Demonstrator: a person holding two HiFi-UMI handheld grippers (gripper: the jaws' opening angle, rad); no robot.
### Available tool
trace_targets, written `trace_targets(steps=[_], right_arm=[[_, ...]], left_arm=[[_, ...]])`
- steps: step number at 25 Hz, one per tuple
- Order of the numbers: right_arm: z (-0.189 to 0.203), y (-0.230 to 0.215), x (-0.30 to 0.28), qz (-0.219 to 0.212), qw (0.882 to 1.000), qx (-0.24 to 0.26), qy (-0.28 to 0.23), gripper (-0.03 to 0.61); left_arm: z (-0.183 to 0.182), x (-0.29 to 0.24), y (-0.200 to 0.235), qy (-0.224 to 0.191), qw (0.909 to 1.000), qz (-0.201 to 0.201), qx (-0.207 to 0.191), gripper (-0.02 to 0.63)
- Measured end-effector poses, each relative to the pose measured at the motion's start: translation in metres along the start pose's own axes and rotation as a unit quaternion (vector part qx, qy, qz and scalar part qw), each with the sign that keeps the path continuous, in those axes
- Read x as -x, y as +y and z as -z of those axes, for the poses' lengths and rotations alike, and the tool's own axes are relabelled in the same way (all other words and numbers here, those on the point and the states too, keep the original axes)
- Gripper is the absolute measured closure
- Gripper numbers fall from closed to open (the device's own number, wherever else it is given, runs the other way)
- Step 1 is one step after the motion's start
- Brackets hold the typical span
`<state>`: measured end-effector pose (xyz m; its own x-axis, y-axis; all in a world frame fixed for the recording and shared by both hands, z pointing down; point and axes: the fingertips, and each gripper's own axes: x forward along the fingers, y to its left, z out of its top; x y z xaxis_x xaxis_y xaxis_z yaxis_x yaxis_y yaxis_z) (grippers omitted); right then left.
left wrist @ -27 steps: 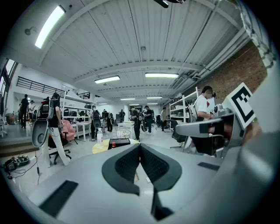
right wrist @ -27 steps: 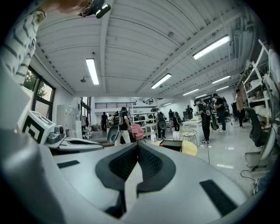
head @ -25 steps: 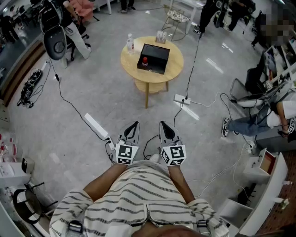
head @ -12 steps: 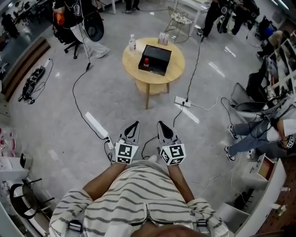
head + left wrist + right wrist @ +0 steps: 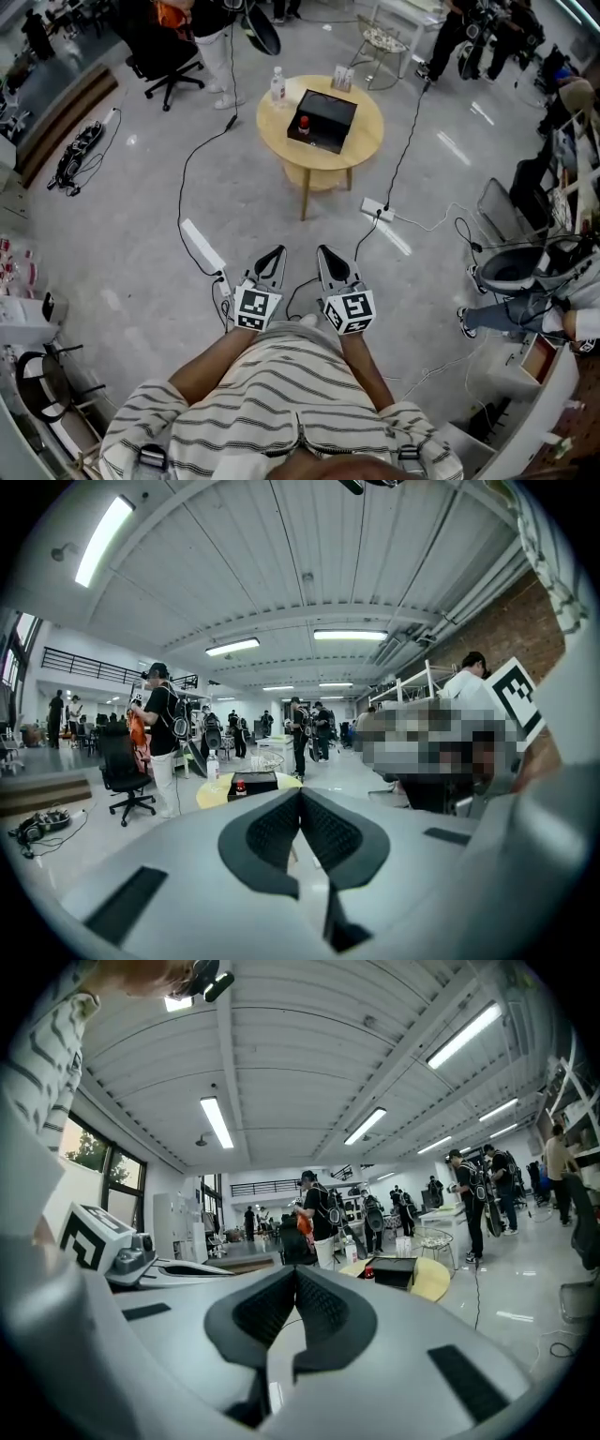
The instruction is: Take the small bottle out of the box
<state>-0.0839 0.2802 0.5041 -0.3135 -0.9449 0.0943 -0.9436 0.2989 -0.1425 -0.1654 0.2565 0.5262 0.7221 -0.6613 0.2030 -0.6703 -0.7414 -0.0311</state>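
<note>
A black box (image 5: 323,119) lies on a round wooden table (image 5: 364,141) far ahead of me. A small red-capped bottle (image 5: 304,124) stands in the box at its near-left corner. The box (image 5: 253,782) and bottle (image 5: 240,786) show small in the left gripper view, and the box (image 5: 394,1270) in the right gripper view. My left gripper (image 5: 277,251) and right gripper (image 5: 322,249) are held side by side close to my body, well short of the table. Both are shut with nothing between the pads.
A clear water bottle (image 5: 277,86) and a small card holder (image 5: 341,77) stand at the table's far edge. Cables and power strips (image 5: 202,247) lie on the floor between me and the table. An office chair (image 5: 164,56), people and desks stand around.
The table with the box has shifted right and slightly nearer in the head view as I turn and walk. Both grippers keep their place by my body, still shut.
</note>
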Motion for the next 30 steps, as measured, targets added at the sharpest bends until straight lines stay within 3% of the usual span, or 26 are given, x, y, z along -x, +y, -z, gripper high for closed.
trace_targets(steps=[5,14,30], right_arm=[[0.010,-0.009,0.013,-0.015,1.000,-0.004,0.008,0.560],[0.017,-0.033,0.034,0.003,1.000,-0.022,0.001,0.560],[0.024,-0.079,0.010,0.016,0.999,-0.022,0.017,0.560]], left_arm=[[0.009,-0.003,-0.017,0.012,0.9999,-0.002,0.002,0.592],[0.017,-0.007,-0.030,0.021,0.9997,-0.010,0.005,0.592],[0.019,-0.058,-0.023,0.014,0.9998,0.006,0.015,0.592]])
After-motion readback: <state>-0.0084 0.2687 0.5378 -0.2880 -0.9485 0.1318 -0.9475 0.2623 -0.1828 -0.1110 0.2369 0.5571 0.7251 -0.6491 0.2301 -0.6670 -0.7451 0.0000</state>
